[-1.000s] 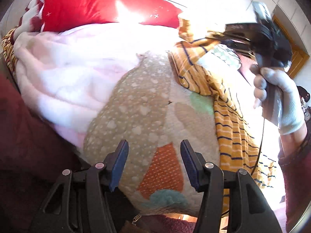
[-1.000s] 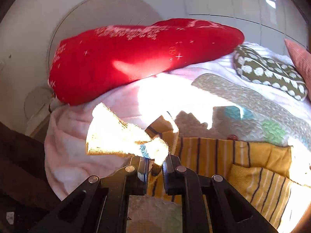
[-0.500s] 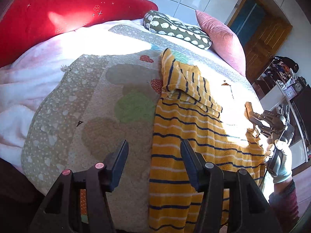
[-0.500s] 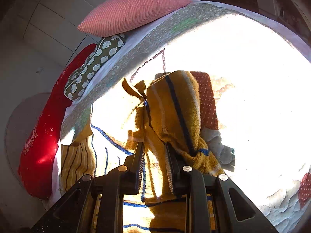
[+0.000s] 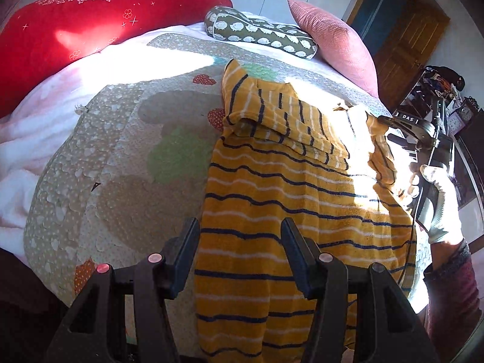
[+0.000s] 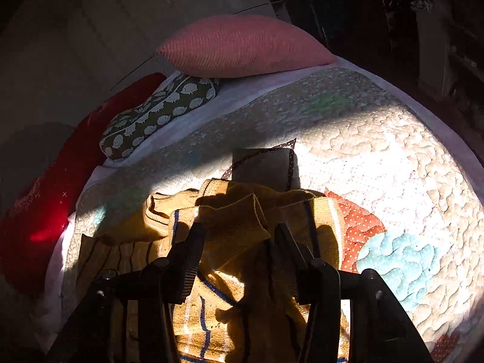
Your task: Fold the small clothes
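**Striped garment: condition and position**

The mustard-yellow knitted garment with thin navy and white stripes (image 5: 272, 211) lies spread on the patchwork quilted bedspread (image 5: 121, 157), running lengthwise from the near edge toward the pillows. Its body lies mostly flat, with stripes running crosswise. One sleeve (image 5: 290, 121) is folded across the upper part of the body, its stripes running at an angle to those beneath. At the far end a pointed corner (image 5: 233, 69) stands slightly raised. In the right wrist view, the ribbed edge portion (image 6: 236, 220) is bunched in loose folds, partly in shadow, partly in strong sunlight.
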`<move>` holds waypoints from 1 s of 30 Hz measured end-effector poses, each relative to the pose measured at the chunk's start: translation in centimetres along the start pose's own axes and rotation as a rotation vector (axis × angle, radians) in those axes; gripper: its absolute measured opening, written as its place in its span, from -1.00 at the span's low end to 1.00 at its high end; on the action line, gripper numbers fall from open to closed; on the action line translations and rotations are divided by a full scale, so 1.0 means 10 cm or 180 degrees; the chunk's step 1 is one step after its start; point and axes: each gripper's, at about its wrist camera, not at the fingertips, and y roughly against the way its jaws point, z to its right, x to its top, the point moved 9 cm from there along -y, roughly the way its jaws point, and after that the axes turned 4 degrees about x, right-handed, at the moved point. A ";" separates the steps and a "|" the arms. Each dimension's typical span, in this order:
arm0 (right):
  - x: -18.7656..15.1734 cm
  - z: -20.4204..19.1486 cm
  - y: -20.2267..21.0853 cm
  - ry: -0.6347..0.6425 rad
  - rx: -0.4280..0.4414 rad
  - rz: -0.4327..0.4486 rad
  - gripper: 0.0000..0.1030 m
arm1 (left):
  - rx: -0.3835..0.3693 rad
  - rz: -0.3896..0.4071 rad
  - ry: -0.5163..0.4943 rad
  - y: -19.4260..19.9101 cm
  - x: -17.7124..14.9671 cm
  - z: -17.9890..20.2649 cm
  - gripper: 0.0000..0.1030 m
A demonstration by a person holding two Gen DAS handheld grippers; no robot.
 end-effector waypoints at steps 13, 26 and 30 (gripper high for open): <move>0.31 0.39 0.49 -0.0395 -0.0140 0.0214 -0.68 | -0.0020 -0.0026 0.0043 -0.07 0.06 -0.07 0.06; -0.59 0.35 0.24 -0.0115 0.0293 -0.0547 -0.30 | 0.0119 -0.0178 0.0158 -0.16 -0.26 -0.27 0.06; -0.88 0.45 0.61 -0.0229 0.0532 -0.0405 -0.31 | 0.0121 -0.0169 0.0140 -0.04 -0.39 -0.41 0.15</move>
